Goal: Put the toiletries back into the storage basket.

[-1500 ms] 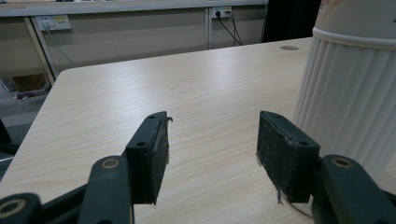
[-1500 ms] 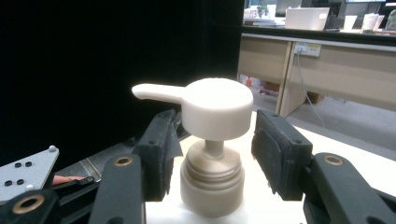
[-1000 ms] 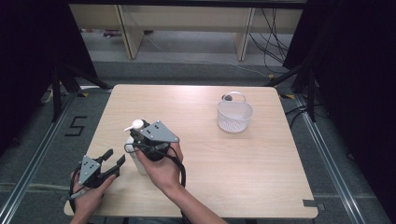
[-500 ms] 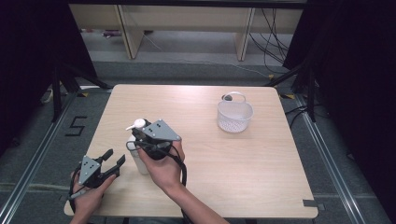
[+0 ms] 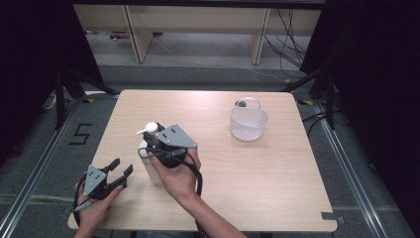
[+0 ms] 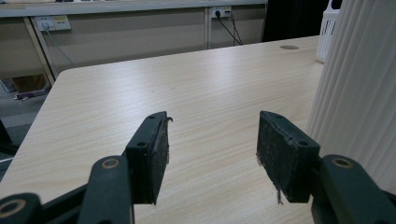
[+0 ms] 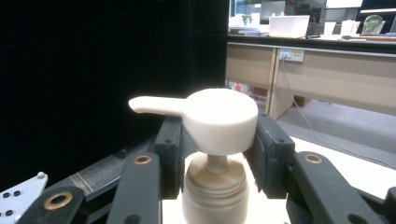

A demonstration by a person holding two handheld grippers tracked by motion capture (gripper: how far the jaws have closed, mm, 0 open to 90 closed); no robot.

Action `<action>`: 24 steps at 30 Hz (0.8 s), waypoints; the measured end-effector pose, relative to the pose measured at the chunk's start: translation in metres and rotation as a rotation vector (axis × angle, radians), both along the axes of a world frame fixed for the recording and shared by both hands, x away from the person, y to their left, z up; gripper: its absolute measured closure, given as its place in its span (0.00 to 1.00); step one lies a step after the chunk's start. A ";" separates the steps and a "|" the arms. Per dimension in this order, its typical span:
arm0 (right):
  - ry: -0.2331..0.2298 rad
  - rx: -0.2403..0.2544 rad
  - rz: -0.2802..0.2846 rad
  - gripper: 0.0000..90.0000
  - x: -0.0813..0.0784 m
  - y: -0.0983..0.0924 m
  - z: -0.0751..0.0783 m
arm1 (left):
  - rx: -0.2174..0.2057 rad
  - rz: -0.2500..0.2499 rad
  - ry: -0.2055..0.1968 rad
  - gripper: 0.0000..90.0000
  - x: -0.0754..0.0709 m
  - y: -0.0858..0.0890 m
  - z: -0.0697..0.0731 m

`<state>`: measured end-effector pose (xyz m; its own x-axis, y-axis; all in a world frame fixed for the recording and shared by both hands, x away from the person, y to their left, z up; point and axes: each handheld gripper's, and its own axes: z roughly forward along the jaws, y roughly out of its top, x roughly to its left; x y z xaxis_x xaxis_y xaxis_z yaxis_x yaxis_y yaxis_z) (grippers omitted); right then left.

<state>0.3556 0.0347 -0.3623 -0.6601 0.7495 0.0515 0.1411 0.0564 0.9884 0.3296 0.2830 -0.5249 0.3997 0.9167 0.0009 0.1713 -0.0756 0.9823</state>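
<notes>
Left gripper point(image 6: 212, 144): two black jaws standing apart with nothing between them, hovering low over the wooden table point(image 6: 140, 88). White ribbed bottle point(image 6: 359, 93): standing just beside the right-hand jaw, cut off by the frame edge. White basket point(image 6: 327, 28): sitting far back on the table. Wall sockets point(image 6: 51, 22): showing on the panel beyond.

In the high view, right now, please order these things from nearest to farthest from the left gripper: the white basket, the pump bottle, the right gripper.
1. pump bottle: just right of the left gripper.
2. right gripper: above it, at the bottle's pump.
3. white basket: far right, near the back edge.
</notes>
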 end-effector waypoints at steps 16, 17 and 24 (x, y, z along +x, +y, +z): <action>-0.007 -0.002 -0.017 0.67 -0.002 -0.015 0.011 | 0.001 0.000 -0.001 0.48 0.000 -0.001 0.000; -0.010 -0.003 -0.018 0.67 -0.002 -0.017 0.012 | 0.001 0.000 -0.001 0.48 0.000 -0.001 0.000; -0.031 0.008 -0.039 0.67 -0.001 -0.026 0.017 | 0.004 0.002 0.002 0.48 0.000 -0.001 0.000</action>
